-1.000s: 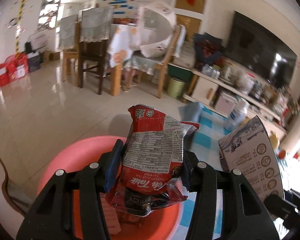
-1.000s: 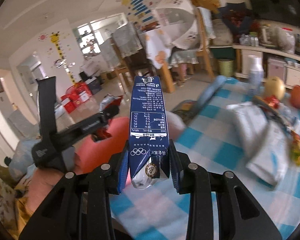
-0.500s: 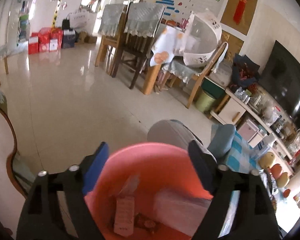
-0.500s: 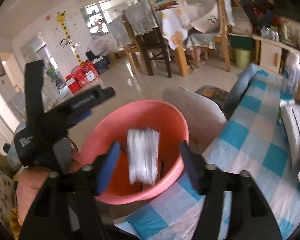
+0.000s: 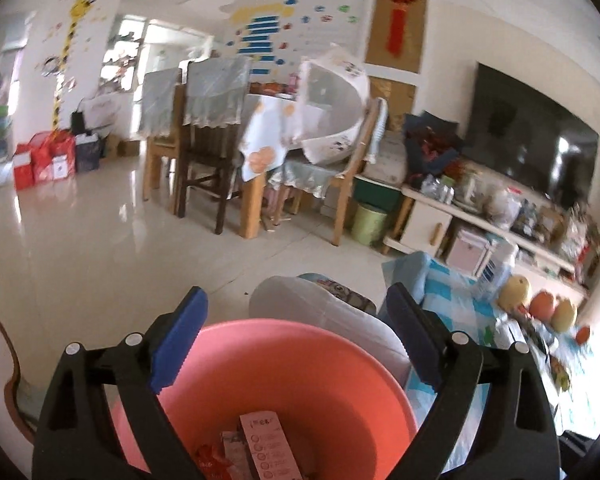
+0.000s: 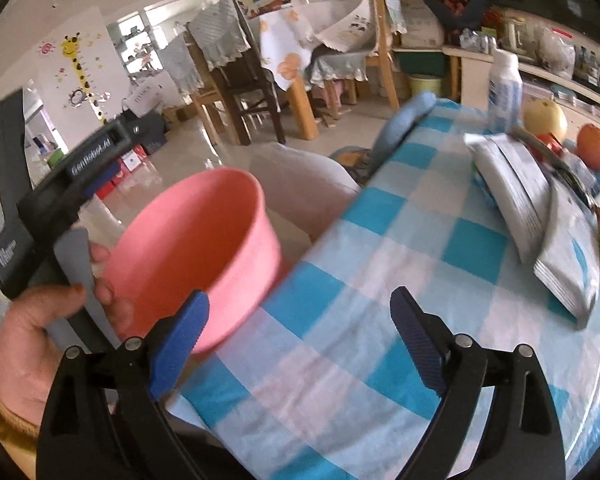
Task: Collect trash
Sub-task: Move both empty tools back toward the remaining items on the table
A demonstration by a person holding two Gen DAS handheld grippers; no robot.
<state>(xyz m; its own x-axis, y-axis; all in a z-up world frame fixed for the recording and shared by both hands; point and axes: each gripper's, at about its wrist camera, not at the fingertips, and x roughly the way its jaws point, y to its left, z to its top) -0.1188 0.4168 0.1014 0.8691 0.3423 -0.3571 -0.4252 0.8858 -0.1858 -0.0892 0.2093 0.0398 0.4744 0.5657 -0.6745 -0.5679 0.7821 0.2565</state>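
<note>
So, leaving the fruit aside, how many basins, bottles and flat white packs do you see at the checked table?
Basins: 1
Bottles: 1
Flat white packs: 2
Total: 4

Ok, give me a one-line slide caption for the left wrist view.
Left gripper, fingers open and empty, above the pink basin holding discarded cartons.

A: What's under the right gripper (image 6: pixel 300 320)?
B: Blue-checked tablecloth (image 6: pixel 380 320). Its jaws have just been opening, nothing between them.
A: And the pink basin (image 6: pixel 196 240)?
B: Left, at the table's edge, just beside a hand (image 6: pixel 40 332) holding the left gripper (image 6: pixel 60 176).
</note>
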